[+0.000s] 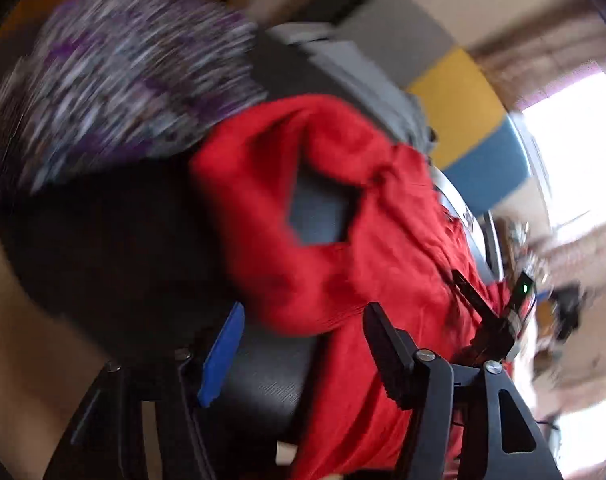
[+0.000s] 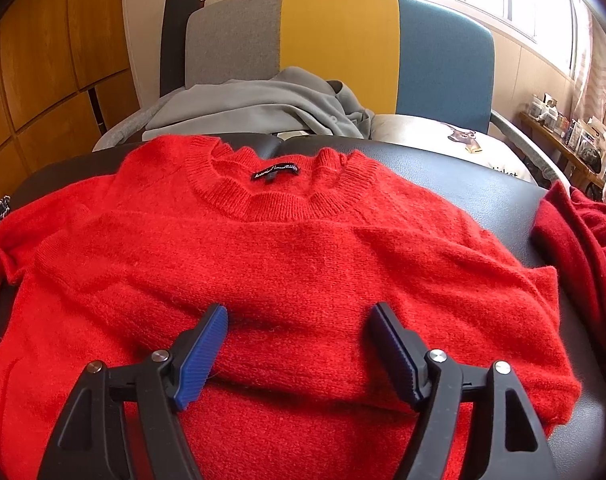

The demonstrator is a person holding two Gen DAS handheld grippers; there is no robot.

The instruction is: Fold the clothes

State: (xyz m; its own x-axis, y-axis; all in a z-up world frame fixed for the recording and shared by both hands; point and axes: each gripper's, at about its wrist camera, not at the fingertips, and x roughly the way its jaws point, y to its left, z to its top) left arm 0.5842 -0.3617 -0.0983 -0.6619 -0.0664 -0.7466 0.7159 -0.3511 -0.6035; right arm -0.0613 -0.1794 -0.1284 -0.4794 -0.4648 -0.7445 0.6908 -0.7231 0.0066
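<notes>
Black padded surface (image 2: pixel 483 184) mostly covered by the red sweater (image 2: pixel 287 264), spread flat with its collar at the far side. Bare strip to the right of the sweater — passable, but narrow, bounded by a heap of darker red cloth (image 2: pixel 575 240) at the right edge. Far edge blocked: grey garment (image 2: pixel 271 104) piled against the grey, yellow and blue chair back (image 2: pixel 339 44). Left side crowded — a purple-and-white patterned fabric (image 1: pixel 123 80) bulks just beside the sweater's raised fold; view there blurred. Space above the sweater's middle is open.
</notes>
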